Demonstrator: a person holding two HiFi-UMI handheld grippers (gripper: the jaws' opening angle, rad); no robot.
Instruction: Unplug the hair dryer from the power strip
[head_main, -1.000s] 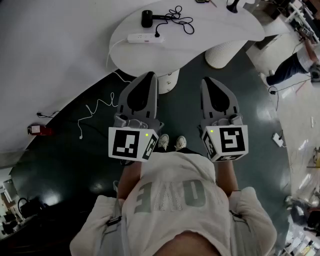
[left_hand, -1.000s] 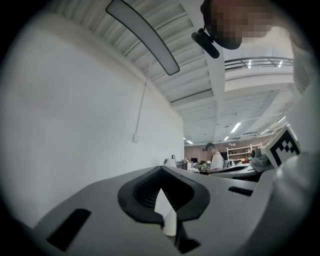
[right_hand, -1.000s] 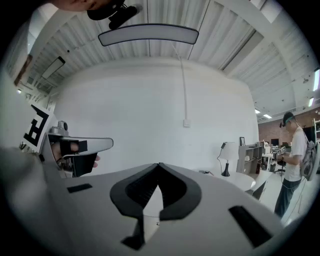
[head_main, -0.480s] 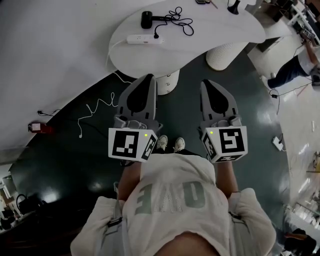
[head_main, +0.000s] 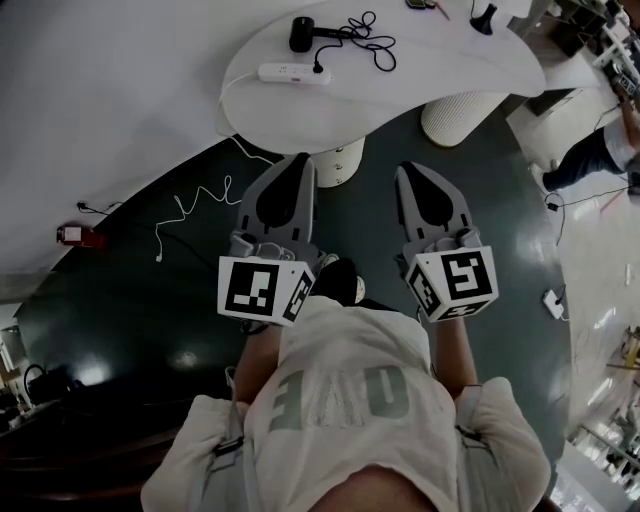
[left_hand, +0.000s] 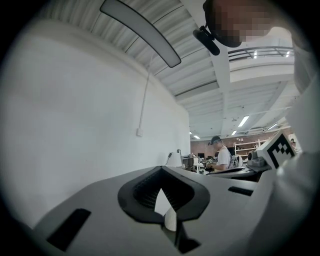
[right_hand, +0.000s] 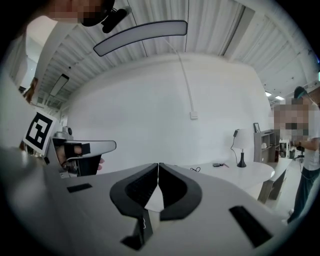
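Ahead of you in the head view, a matte black hair dryer (head_main: 300, 33) lies on the smooth white curved table (head_main: 450, 70), its black plug (head_main: 321, 68) seated in a long white plastic power strip (head_main: 290, 73). Left gripper view: your left gripper (left_hand: 161, 170), ribbed jaws closed, empty. Right gripper view: your right gripper (right_hand: 158, 165) likewise. Step nearer, then pinch the plug body while bracing the strip.

Place: we see a lab or workshop hall.
Floor: dark glossy floor (head_main: 130, 300), with a white cable (head_main: 183, 212) trailing at centre left.
Top of frame: curved white table (head_main: 450, 70).
Right of the left gripper view: shelves (left_hand: 245, 146) and a person (left_hand: 221, 157) at benches.
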